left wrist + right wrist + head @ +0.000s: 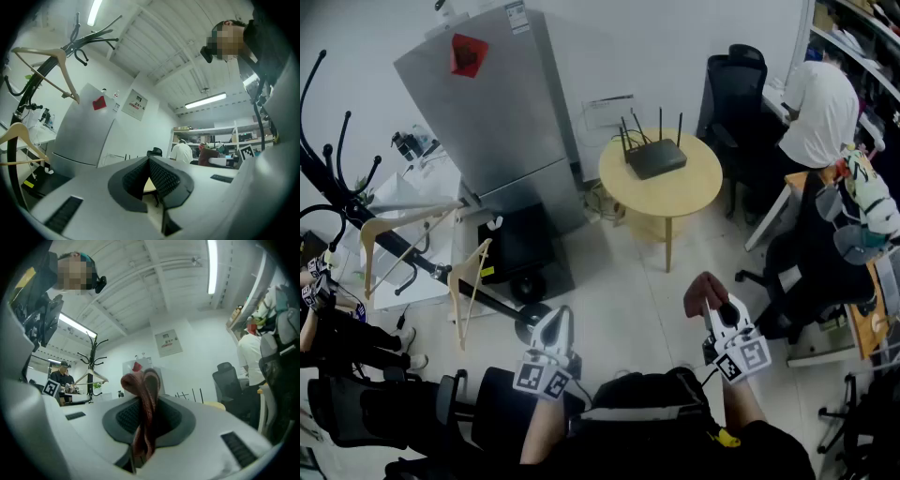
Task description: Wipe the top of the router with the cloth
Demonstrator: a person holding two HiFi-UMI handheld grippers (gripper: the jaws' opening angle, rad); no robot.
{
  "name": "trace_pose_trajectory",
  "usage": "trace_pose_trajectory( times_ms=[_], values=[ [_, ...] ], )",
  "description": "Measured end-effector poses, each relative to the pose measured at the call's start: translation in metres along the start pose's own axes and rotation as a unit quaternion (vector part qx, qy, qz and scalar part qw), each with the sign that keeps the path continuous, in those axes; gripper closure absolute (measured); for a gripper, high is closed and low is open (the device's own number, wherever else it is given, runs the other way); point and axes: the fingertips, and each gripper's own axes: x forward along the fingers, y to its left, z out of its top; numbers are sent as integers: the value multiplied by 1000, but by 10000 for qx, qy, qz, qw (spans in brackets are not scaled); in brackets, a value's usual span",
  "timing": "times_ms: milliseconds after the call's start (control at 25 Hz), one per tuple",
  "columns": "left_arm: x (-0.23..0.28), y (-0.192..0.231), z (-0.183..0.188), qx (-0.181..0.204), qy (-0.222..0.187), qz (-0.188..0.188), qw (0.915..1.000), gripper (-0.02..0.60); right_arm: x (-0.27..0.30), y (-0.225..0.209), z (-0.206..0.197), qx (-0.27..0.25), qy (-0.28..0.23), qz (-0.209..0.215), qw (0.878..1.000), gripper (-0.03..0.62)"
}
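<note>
Close by the person, the right gripper (724, 315) is clamped on a reddish cloth (705, 292) that bunches up out of its jaws, the left gripper (553, 330) beside it has its jaws drawn together on nothing, and the black router (654, 157) sits well beyond both on a round wooden table (698, 192).

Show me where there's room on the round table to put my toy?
The round table is bare in front of the router and along its right rim; the back-left holds the router. The floor before the table is open. Left by the coat rack and right by the chairs it is crowded.
</note>
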Motion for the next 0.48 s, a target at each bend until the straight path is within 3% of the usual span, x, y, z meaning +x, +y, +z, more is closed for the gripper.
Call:
trace_pose_trajectory(
  times_ms=[240,480],
  values=[
    [5,26,5,-1,-72,143,9999,586,35,19,5,-211,-12,210,9996,533],
    [38,30,0,57,-85,285,9995,588,67,-13,5,-171,-38,318,9993,533]
  ],
)
